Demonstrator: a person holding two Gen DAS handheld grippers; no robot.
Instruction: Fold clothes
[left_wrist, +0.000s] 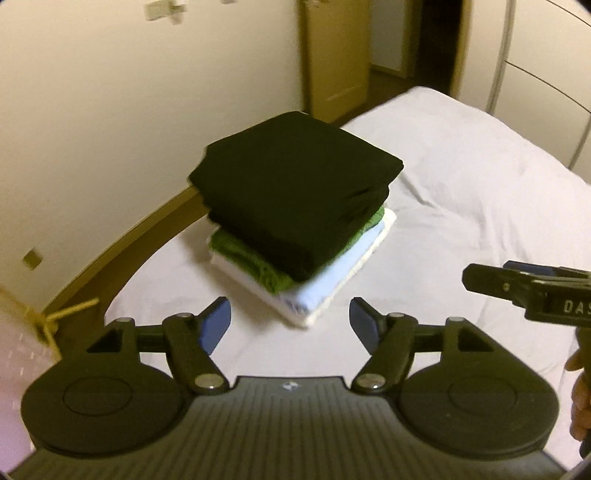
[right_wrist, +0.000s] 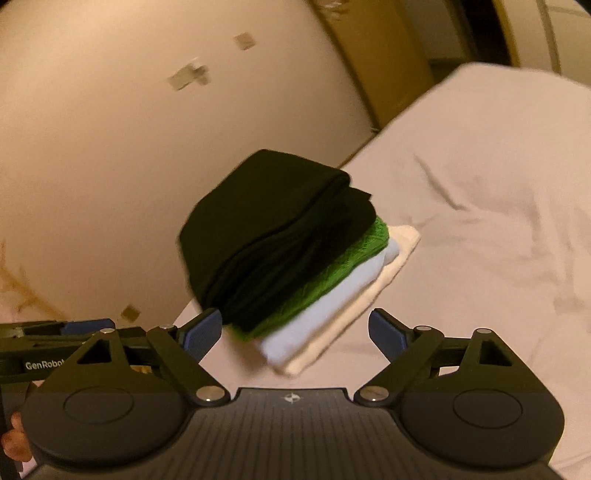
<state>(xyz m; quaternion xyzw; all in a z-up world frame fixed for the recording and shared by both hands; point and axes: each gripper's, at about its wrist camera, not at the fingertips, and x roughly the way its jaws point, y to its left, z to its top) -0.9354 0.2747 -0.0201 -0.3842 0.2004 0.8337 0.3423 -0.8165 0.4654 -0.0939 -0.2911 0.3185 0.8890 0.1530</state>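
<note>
On the white-sheeted bed (left_wrist: 461, 177), a stack of folded clothes (left_wrist: 295, 206) sits toward its ten o'clock edge: black garment on top, then green knit, pale blue, cream. Left gripper (left_wrist: 290, 325) and right gripper (right_wrist: 295, 334) both gape released, grasping nothing, at the stack's six o'clock

Dim warm indoor light, motion blur, strong fisheye edge distortion.

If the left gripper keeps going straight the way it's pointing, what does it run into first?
Probably the near corner of the stack of folded clothes on the bed; the left gripper is open and empty, though depth is unclear.
</note>
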